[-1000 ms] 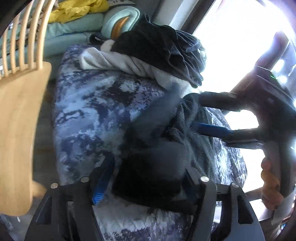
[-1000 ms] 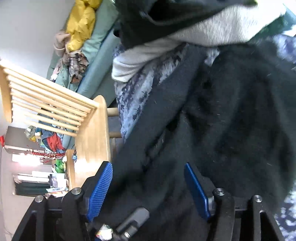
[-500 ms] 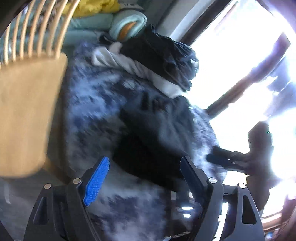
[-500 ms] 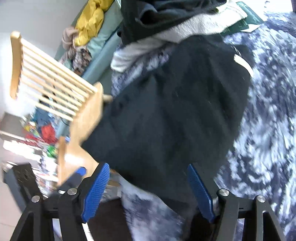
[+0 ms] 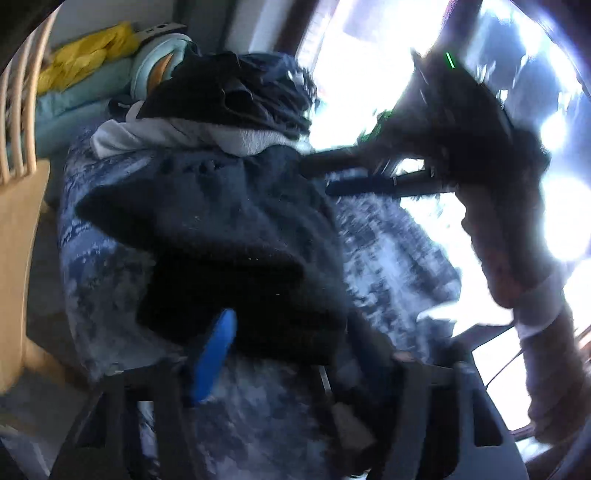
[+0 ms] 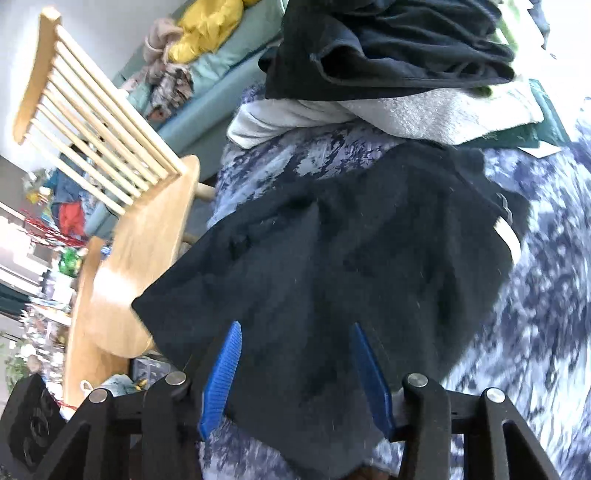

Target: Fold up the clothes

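Note:
A black garment point(image 5: 221, 229) lies folded on the blue-and-white patterned cover point(image 5: 388, 251). My left gripper point(image 5: 291, 325) is at its near folded edge, which sits between the closing jaws; only the left blue pad point(image 5: 214, 354) shows clearly. In the right wrist view the same garment point(image 6: 351, 258) fills the frame. A corner of it lies between the blue pads point(image 6: 221, 373) of my right gripper point(image 6: 295, 326), whose jaws are closing too. I see no firm pinch on either side. In the left wrist view the right gripper point(image 5: 321, 173) reaches the garment's far edge, held by a hand.
A pile of clothes point(image 5: 229, 96), black over pale grey, sits at the far end of the cover point(image 6: 535, 295). A wooden chair point(image 6: 147, 240) stands close on the left. Behind it is a teal sofa with yellow fabric point(image 6: 210, 33). Bright window light point(image 5: 351, 55) washes out the right.
Both sets of jaws have narrowed around the black garment. The left gripper came in over its near edge. The right gripper swung from the near right up to the garment's far edge.

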The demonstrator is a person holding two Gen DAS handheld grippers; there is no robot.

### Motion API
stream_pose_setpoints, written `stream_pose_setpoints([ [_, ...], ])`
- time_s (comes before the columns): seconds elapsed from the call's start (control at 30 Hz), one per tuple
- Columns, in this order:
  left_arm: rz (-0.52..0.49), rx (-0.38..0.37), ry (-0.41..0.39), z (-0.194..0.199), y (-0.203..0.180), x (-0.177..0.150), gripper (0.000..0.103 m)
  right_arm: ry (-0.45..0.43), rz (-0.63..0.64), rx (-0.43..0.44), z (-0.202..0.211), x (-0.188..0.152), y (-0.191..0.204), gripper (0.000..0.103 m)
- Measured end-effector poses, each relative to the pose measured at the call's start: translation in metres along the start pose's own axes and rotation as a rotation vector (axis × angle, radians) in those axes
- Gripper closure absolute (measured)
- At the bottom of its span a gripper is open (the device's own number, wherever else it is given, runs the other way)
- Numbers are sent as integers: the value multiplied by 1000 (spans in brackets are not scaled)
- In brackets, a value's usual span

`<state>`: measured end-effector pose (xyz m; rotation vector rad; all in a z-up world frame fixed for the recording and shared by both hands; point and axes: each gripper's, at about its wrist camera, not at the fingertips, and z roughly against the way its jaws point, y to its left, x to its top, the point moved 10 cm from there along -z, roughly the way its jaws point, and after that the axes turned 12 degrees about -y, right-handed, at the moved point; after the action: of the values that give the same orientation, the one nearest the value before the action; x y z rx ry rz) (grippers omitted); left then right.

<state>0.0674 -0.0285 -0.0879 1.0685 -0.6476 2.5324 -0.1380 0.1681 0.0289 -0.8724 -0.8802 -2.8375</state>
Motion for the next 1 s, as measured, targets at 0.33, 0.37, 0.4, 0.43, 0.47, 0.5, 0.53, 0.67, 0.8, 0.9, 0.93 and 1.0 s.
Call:
stream_pose_setpoints([
  [0.33,154,-36,79,-23,25,-6,61,30,35,-56,-31,15,-20,51],
  [0.37,177,-43,84,-22,26,-5,61,34,44,-56,-33,17,-20,51],
  [0.4,180,-44,88,-19,27,-5,61,38,53,-56,-36,19,-20,51],
  [0.43,184,-52,88,-14,26,-3,61,44,61,-56,-40,20,-20,51],
  [0.47,197,-66,84,-6,26,0,61,58,68,-60,-45,20,-20,51],
  [0.5,200,-97,78,2,23,3,61,72,73,-63,-52,19,-20,51],
  [0.53,202,-128,71,10,20,7,61,88,70,-66,-60,19,-21,51],
  [0.67,133,-151,-17,19,13,40,58,117,51,-61,-92,21,-23,50],
  [0.8,62,-8,-35,-3,22,66,55,140,39,-57,-109,22,-19,47],
  [0.9,106,78,14,-11,42,73,54,154,32,-49,-110,25,-19,47],
  [0.93,137,94,28,-12,49,74,53,159,24,-41,-109,26,-19,47],
  [1.0,263,60,60,-9,62,69,41,167,7,-23,-107,26,-21,47],
])
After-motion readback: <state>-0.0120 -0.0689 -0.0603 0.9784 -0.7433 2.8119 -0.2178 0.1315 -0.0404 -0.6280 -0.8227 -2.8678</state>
